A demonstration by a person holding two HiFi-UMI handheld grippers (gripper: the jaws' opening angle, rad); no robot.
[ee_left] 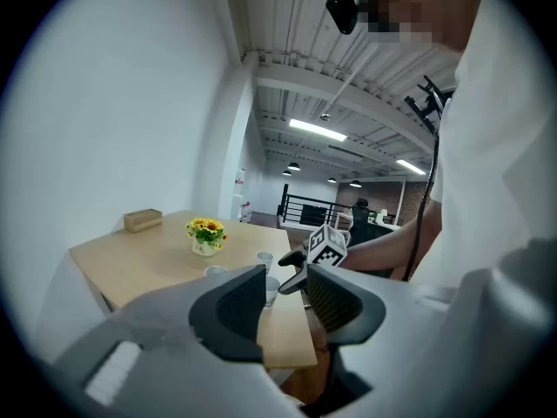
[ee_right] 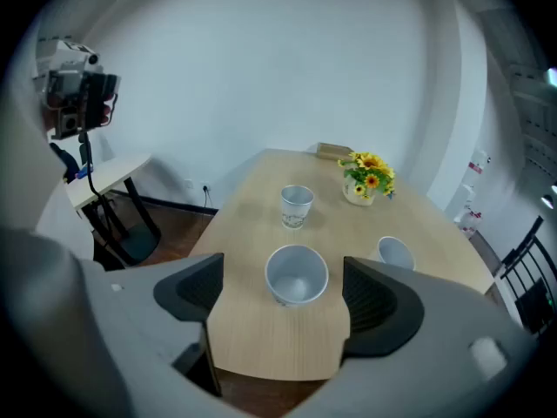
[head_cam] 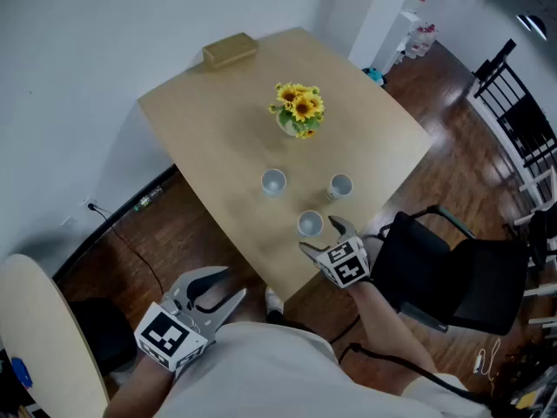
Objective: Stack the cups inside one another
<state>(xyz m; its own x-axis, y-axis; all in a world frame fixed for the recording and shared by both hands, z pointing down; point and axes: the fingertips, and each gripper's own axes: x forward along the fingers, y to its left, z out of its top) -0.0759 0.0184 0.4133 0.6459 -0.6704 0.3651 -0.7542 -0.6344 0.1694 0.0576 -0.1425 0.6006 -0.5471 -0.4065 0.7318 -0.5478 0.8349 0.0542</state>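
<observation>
The nearest cup (head_cam: 311, 224) stands upright at the near edge of the bench (head_cam: 218, 138), untouched between the spread jaws of the right gripper (head_cam: 318, 233). Farther off stand a left cup (head_cam: 273, 182) and a right cup (head_cam: 340, 186). The left gripper (head_cam: 228, 284) hangs near left, off the bench, spread and empty.

The light wooden tabletop (head_cam: 218, 138) is carrying three white cups, all upright and apart: the nearest cup (head_cam: 310, 224) by the front edge, the left cup (head_cam: 273, 182) and the right cup (head_cam: 339, 185) behind it. A pot of sunflowers (head_cam: 298, 111) is sitting mid-table, and a tan box (head_cam: 230, 49) is lying at the far corner.
</observation>
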